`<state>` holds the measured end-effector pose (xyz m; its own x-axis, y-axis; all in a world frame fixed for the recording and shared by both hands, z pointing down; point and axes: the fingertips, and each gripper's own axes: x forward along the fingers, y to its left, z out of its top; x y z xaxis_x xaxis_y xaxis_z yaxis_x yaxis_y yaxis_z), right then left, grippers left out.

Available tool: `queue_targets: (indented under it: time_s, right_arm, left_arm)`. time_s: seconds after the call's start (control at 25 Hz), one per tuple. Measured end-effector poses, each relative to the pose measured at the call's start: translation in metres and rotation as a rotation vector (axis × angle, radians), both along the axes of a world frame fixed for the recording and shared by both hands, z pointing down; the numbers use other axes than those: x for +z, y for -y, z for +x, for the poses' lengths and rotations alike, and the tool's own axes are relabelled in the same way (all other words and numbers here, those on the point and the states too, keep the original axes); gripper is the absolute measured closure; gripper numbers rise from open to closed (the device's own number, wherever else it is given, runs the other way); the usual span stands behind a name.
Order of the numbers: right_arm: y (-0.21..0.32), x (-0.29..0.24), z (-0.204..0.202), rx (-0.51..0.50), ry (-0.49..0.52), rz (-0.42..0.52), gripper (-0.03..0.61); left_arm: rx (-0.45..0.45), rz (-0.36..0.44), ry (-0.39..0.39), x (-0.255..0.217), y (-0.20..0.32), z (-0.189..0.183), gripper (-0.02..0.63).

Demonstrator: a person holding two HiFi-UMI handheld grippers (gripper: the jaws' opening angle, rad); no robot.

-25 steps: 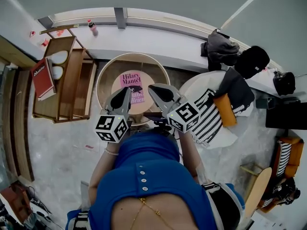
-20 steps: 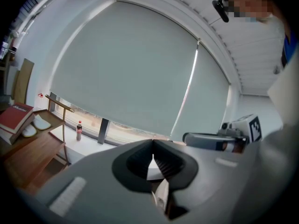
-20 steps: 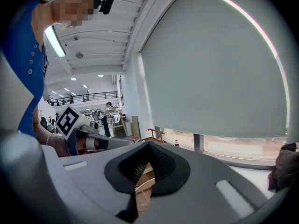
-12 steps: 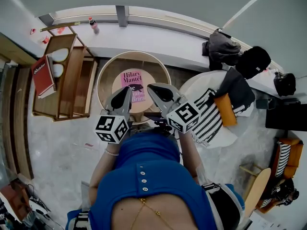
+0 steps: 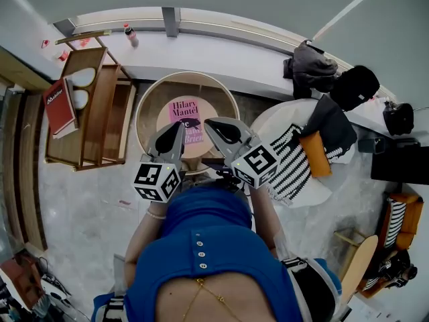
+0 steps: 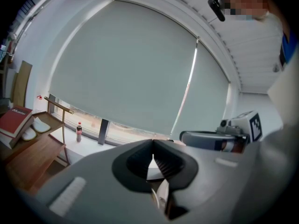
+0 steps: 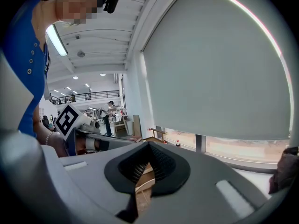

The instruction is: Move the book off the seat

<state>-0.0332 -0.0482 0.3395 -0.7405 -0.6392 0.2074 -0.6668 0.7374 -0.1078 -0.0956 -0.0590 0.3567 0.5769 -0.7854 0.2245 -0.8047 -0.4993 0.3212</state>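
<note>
On the round seat [image 5: 151, 113], the pink book [image 5: 184, 109] lay at twelve o'clock from the person; the left tool [image 5: 179, 125] and the right tool [image 5: 208, 122] were both fully closed, holding nothing.

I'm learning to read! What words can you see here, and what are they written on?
"Hilary Mantel": on the pink book lying on the round seat; its lower lines are partly covered and unreadable.
White word on the red book: too blurred to read.
Label on the bottle: too small to read.
</note>
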Motion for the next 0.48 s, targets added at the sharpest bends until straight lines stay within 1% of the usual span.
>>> queue_targets:
  time_s: [0.48]
  right_arm:
    - [0.0031, 0.0043, -0.0021, -0.013, -0.009, -0.011, 0.578]
  left_arm:
    - [0.014, -0.011, 0.000, 0.0048, 0.0026, 0.0051, 0.614]
